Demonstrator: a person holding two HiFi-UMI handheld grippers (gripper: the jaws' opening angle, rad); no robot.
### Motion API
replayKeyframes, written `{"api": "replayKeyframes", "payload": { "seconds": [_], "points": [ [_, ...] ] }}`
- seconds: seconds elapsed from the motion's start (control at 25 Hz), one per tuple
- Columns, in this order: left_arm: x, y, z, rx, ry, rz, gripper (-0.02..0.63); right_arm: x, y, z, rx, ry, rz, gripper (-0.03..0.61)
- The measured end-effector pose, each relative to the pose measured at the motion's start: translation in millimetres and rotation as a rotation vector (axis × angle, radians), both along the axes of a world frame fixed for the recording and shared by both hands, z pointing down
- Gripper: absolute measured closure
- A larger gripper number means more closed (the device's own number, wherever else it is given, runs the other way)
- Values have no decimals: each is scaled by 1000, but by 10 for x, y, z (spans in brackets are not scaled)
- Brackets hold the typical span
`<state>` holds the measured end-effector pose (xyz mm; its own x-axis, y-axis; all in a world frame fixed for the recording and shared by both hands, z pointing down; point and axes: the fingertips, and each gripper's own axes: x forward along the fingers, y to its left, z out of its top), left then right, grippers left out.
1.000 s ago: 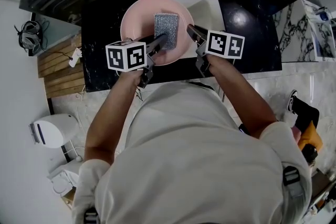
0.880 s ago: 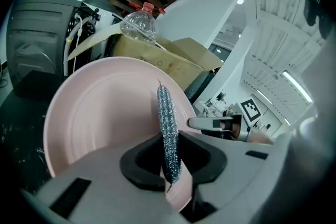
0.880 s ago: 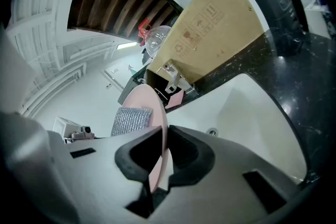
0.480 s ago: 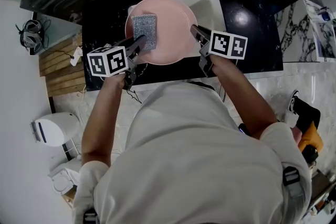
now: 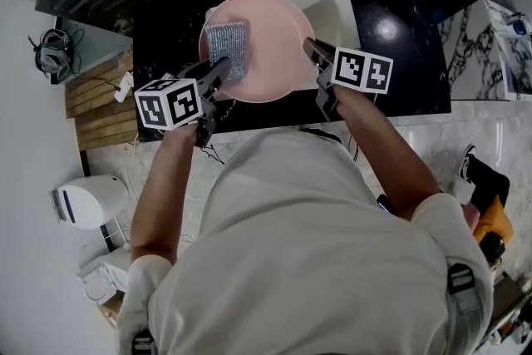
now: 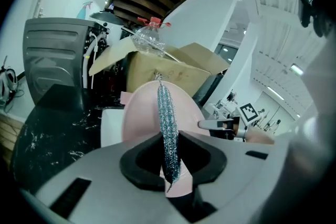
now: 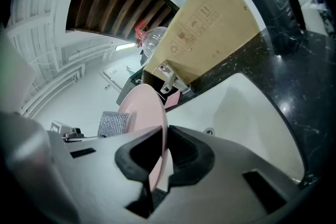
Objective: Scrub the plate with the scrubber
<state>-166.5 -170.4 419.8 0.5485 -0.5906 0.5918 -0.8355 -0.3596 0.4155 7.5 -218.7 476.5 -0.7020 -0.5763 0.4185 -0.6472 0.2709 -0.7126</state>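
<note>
Two claws meet over the black marble counter [image 5: 399, 54] and its white sink [image 5: 332, 12]. The right claw [image 5: 309, 52] clamps the right rim of the round pink plate [image 5: 270, 46]. The left claw [image 5: 218, 72] pinches the silver mesh scrubber [image 5: 227, 46], which lies flat on the plate's left half, its long axis pointing away from that claw.

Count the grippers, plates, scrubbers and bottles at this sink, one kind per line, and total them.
grippers: 2, the left gripper and the right gripper
plate: 1
scrubber: 1
bottle: 1
Total: 5
</note>
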Motion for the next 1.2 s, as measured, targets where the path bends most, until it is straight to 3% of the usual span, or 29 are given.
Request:
{"api": "replayKeyframes", "payload": {
  "seconds": [0.16, 0.56, 0.72, 1.0, 1.2],
  "points": [
    [466, 66, -4, -28, 89, 67, 543, -46, -5, -15, 3, -8, -8, 551],
    [953, 55, 257, -93, 113, 136, 543, -194, 8, -50, 13, -15, -36, 551],
    [841, 62, 335, -111, 109, 123, 543, -169, 17, -33, 8, -18, -34, 549],
    [454, 96, 363, -100, 8, 115, 543, -75, 11, 23, -1, -7, -27, 548],
    [162, 127, 350, -93, -14, 77, 543, -34, 10, 58, -10, -6, -15, 548]
  ]
}}
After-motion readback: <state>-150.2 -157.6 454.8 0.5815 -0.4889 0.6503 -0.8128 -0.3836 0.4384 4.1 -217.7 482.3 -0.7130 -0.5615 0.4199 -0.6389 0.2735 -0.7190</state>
